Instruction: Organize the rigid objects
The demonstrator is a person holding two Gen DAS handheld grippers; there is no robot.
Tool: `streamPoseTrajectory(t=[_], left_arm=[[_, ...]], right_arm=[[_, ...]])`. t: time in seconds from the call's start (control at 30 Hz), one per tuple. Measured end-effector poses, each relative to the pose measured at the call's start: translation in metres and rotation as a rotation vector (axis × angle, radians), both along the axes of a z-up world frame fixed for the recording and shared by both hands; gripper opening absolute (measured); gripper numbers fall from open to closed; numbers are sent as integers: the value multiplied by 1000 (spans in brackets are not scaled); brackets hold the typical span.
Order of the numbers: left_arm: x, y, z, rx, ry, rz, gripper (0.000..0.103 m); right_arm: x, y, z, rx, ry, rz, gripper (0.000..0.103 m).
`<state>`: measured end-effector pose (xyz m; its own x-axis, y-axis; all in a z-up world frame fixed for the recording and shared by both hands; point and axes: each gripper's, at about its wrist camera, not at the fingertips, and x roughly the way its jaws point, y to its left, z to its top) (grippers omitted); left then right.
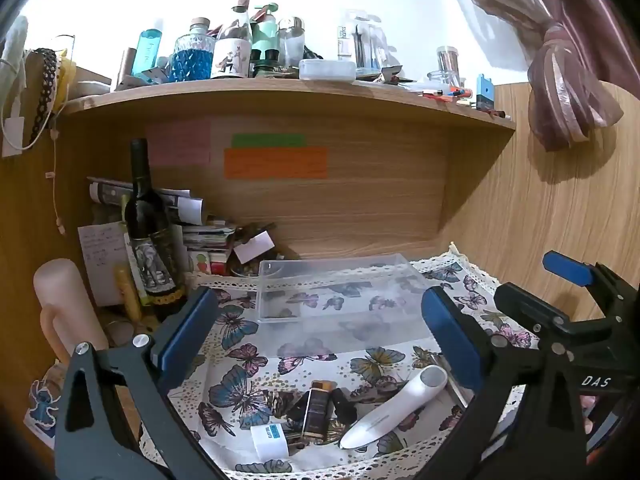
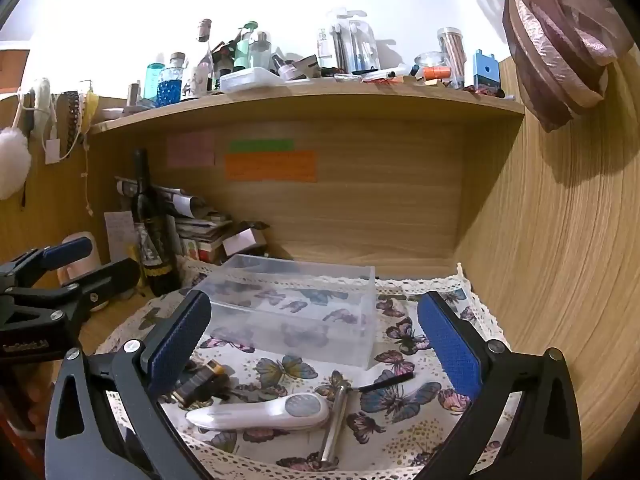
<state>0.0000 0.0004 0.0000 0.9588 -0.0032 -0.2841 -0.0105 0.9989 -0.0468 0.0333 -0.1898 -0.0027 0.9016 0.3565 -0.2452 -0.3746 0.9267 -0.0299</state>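
Note:
A clear plastic box (image 1: pixel 340 292) (image 2: pixel 304 304) stands empty on the butterfly cloth (image 1: pixel 256 360) (image 2: pixel 400 400). In front of it lie a white handheld device (image 1: pixel 396 412) (image 2: pixel 260 412), a dark brown lighter-like block (image 1: pixel 316 412) (image 2: pixel 200 384), a white eraser (image 1: pixel 270 440), a metal rod (image 2: pixel 334 424) and a thin black stick (image 2: pixel 386 382). My left gripper (image 1: pixel 320 344) is open and empty above these items. My right gripper (image 2: pixel 316 344) is open and empty above them too. Each gripper shows in the other's view, the right one (image 1: pixel 568 292) and the left one (image 2: pixel 64 276).
A dark wine bottle (image 1: pixel 148 224) (image 2: pixel 152 232), a paper stack (image 1: pixel 200 236) and a pale candle (image 1: pixel 64 304) crowd the left. A wooden shelf (image 1: pixel 280 92) (image 2: pixel 304 100) full of bottles hangs overhead. A wood wall (image 2: pixel 560 240) closes the right.

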Motion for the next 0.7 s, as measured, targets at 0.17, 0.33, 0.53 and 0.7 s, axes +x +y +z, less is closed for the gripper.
streamPoseTrajectory(t=[0.17, 0.33, 0.53, 0.7], left_arm=[[0, 1, 2, 3, -5, -1, 103], [0, -3, 2, 13, -11, 2, 103], [-3, -6, 4, 17, -16, 4, 103], [-4, -3, 4, 9, -20, 0, 103]], right_arm=[[0, 0, -1, -7, -6, 4, 103], [-1, 2, 1, -4, -8, 8, 103], [-2, 3, 3, -2, -8, 12, 103], [-4, 2, 1, -1, -12, 10, 103]])
